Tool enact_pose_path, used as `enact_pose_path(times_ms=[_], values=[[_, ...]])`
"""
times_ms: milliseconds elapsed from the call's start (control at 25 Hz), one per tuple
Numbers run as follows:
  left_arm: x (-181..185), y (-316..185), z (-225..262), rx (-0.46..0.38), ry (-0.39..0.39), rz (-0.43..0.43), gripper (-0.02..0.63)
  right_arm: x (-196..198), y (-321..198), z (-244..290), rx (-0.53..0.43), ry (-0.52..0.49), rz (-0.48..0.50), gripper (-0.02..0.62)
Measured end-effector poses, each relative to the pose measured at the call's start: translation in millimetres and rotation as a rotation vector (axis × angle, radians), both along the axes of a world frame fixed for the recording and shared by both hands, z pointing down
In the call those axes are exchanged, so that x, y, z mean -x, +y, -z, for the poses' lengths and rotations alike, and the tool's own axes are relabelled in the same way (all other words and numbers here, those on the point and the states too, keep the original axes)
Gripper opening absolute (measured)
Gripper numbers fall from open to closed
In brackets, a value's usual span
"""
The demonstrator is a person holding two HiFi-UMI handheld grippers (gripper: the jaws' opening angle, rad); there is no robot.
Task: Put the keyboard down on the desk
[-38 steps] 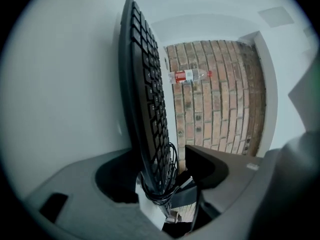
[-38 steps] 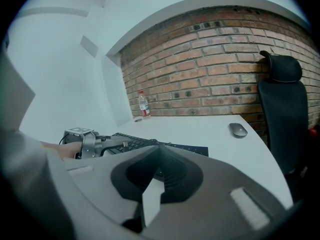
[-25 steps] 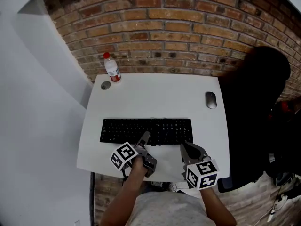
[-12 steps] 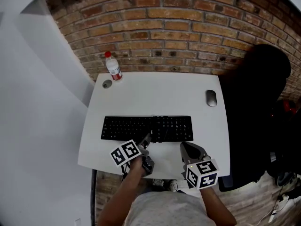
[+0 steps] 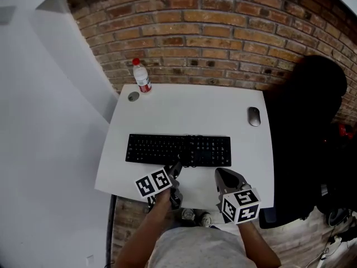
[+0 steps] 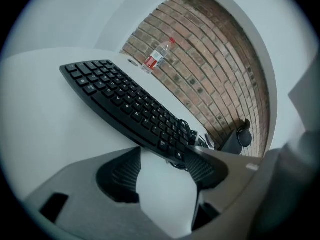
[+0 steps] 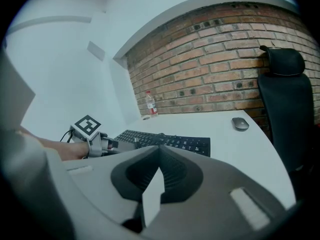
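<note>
Beside the near edge of the keyboard (image 5: 178,150), the left gripper (image 6: 165,159), fingers spread, empty and just narrowing, could knock it askew; the right gripper (image 7: 159,151) has its fingers pressed together.

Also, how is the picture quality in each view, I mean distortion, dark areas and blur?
Head view: the fisheye lens bends the brick wall into an arc, the chair is a black mass without detail, and the desk is evenly lit with no glare. Left gripper view: the scene is tilted, but the keyboard keys are sharp. Right gripper view: black corners, and the mouse is clear.
</note>
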State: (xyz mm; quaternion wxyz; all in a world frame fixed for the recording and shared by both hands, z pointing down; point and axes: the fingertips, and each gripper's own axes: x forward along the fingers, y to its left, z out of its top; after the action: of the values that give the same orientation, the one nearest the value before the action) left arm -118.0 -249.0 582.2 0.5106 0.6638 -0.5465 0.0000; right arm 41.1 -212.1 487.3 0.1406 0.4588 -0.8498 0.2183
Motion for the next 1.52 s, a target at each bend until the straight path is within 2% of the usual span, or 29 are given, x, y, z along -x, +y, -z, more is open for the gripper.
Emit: enact_pose_path(times_ms=[160,360,920,1040,1120,1520], values=[[0,9,7,-0.042,-0.031,-0.018,0.259,2,5,1,-0.009,-0.004,0.01,0.008],[-4,17,34,-0.156,-0.117,-0.072,0.253,6,9,8,-0.033,-0.007,0.024,0.008],[-17,36,128,-0.496,-0.418,-0.222,0.101,20,16,53,-0.135,-0.035,0.053,0.006],[-22,40,138,-0.536,-0.428,-0.238,0.053,20,18,59,-0.162,-0.025,0.06,0.006],[-25,43,143,-0.559,-0.436,-0.244,-0.004,20,20,62,-0.179,-0.017,0.064,0.006],[-27,46,158,-0.604,-0.445,-0.251,-0.006,21,23,69,-0.202,-0.018,0.063,0.006]])
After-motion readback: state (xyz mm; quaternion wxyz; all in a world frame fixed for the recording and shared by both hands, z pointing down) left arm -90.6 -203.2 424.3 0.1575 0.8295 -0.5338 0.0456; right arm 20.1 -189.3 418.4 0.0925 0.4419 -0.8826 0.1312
